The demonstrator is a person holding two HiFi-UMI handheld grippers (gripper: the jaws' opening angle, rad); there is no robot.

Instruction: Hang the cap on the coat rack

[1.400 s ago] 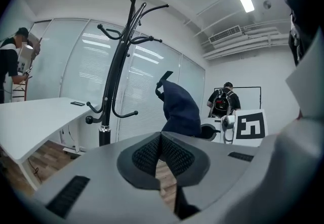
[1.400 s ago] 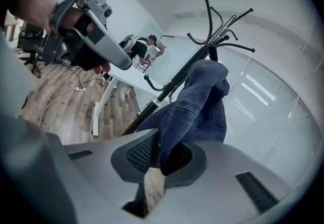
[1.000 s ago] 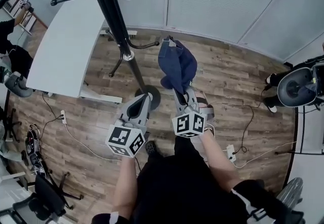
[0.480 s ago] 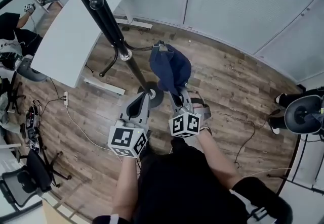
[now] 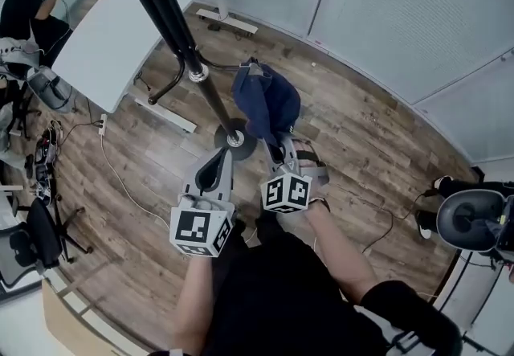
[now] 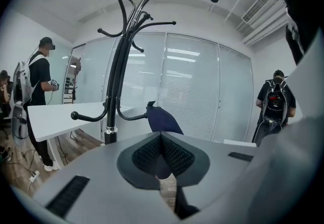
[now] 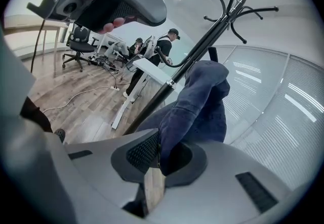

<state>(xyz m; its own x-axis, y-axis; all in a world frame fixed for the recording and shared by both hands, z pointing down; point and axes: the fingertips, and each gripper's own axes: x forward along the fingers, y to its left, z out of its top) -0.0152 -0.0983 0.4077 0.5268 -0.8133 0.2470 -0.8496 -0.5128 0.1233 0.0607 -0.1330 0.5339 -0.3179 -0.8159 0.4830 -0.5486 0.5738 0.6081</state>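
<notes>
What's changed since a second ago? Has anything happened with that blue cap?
The right gripper has carried the cap slightly nearer the pole of the coat rack; the head camera also swung. Unchanged: right gripper clamped on the cap, left gripper shut and empty, nothing let go, cap not yet hung.

Your head camera looks steeply down, each gripper camera looks out close along its own jaws, and all three see the coat rack [image 5: 173, 21], up at eleven o'clock.
</notes>
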